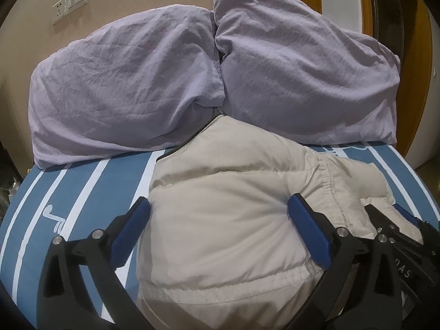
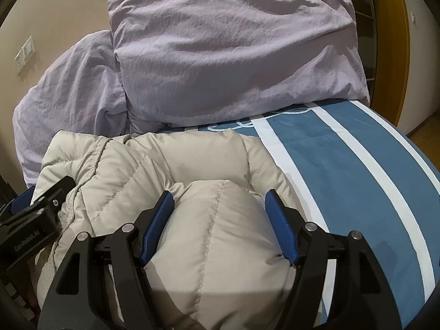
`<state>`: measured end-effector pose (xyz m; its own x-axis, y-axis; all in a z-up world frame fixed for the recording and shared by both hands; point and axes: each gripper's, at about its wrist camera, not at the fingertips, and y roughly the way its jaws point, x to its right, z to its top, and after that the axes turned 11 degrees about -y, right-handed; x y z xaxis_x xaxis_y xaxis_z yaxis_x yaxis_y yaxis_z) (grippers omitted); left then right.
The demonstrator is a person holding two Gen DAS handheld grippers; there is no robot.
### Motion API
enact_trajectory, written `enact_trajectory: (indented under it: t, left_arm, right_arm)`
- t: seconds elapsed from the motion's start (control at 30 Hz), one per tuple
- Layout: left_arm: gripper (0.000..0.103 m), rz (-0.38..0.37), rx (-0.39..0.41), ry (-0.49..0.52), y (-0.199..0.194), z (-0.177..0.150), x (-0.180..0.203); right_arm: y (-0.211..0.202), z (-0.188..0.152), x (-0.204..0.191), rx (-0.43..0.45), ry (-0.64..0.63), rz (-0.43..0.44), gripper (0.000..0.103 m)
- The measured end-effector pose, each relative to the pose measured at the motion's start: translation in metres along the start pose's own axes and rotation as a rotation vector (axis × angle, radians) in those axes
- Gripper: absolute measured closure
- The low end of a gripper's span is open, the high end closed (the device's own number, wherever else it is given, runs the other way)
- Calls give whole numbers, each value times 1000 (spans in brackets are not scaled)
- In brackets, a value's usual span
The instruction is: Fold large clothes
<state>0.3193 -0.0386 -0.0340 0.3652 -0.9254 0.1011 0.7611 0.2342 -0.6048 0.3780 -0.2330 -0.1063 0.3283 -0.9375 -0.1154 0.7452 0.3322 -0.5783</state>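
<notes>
Two fisheye views look along a pair of hand-held claws over a bed.

In the left wrist view, to the left of the left claw lies the bed sheet, blue with white stripes and a small white line drawing. The claw stands wide open, its two blue pads set far apart. Between them, and running on ahead, lies a puffy beige quilted jacket. The left pad sits at the jacket's left edge and the right pad rests against its padding; the fabric lies slack, not pinched. Ahead of the claw, beyond the jacket, two lilac pillows lean side by side against a beige wall. A white switch plate is on that wall, far ahead and to the left. To the right of the claw, just beside it, the black body of the right claw comes into view over the jacket's right part.

In the right wrist view, the left claw's black frame shows to the left, over the jacket's left part. The right claw straddles a rounded, stitched fold of the jacket; its blue pads press into the padding on both sides, gripping that bulge. Ahead lie more jacket and the pillows. To the right of the claw, the striped sheet is bare, with an orange wooden frame beyond.
</notes>
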Motion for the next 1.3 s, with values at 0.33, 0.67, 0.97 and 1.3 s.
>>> enact_trajectory:
  t: [0.33,0.67,0.97,1.3]
  left_arm:
    - [2,2,0,-1,3,-1,-1]
    - [2,3,3,-2,3,-1,-1]
    - [2,4,4,-2,3,-2,-1]
    - [2,5,4,-2,3,-2,-1]
  right_arm:
    - [1,-1,-1,10,12,8,32]
    - [1,-2,1,17,15,12,31]
    - [0,-3,3,20,23,10,28]
    - [0,-5,5,21,32,11,26]
